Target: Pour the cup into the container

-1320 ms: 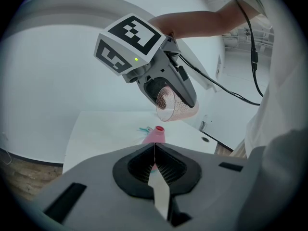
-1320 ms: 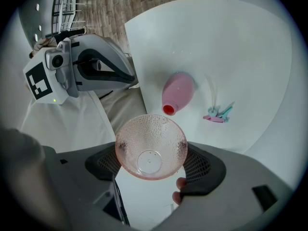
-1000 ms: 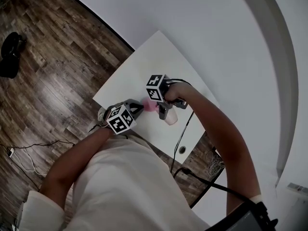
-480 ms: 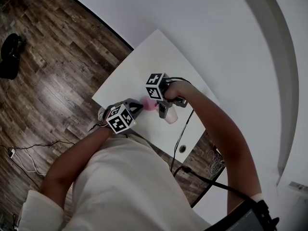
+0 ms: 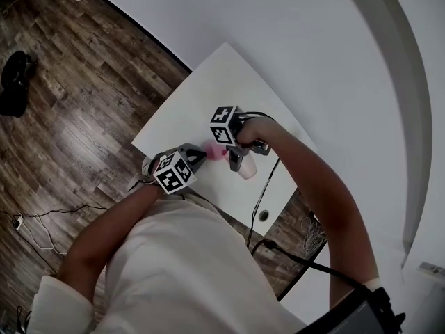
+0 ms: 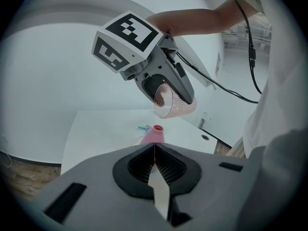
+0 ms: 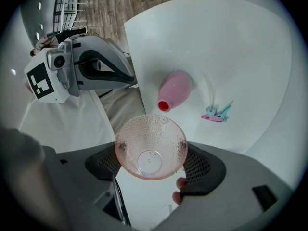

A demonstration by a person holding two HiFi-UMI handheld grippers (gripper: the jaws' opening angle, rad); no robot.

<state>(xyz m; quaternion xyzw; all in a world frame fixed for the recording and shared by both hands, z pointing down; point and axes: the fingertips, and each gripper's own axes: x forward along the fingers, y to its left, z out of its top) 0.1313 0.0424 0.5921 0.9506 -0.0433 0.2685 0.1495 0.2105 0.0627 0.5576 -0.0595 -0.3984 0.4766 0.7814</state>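
My right gripper (image 7: 151, 154) is shut on a pink see-through cup (image 7: 150, 146) with a bumpy wall, and I see nothing inside it. In the left gripper view the cup (image 6: 174, 105) hangs tilted, its mouth turned down and left, just above and behind a pink bottle (image 6: 154, 134) with a red mouth. The bottle (image 7: 175, 88) stands on the white table (image 7: 240, 57). My left gripper (image 6: 154, 146) is shut with nothing seen between its jaws, which point at the bottle from close by. From the head view, both grippers (image 5: 202, 153) (image 5: 238, 161) meet over the table's near part.
A small teal and pink clip (image 7: 216, 113) lies on the table past the bottle. A black cable (image 5: 259, 200) runs from the right gripper across the table's near edge, close to a round hole (image 5: 263, 216). Wood floor (image 5: 69, 96) surrounds the table.
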